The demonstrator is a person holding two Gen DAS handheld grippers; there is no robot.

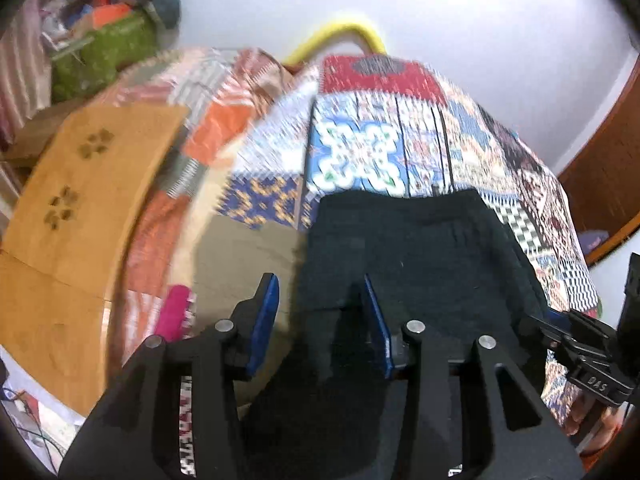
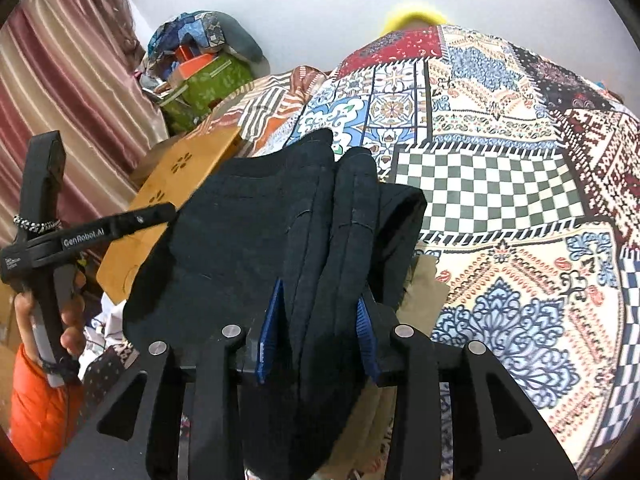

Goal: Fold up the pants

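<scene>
Holding dark pants [image 2: 280, 216] over the patchwork bedspread [image 2: 520, 184], both grippers low.

My right gripper [image 2: 318, 332] has bunched folds between its part-open blue pads; whether they pinch, I cannot tell. My left gripper [image 1: 322, 320] stands part open astride the pants' left edge. Open bedspread runs from twelve to three o'clock; a wooden board [image 1: 76, 208] crowds nine o'clock.

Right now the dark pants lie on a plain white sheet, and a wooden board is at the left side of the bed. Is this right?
Not quite. The dark pants lie on a colourful patchwork quilt, not a plain white sheet; the right wrist view shows it clearly. The wooden board is indeed at the left side.
</scene>
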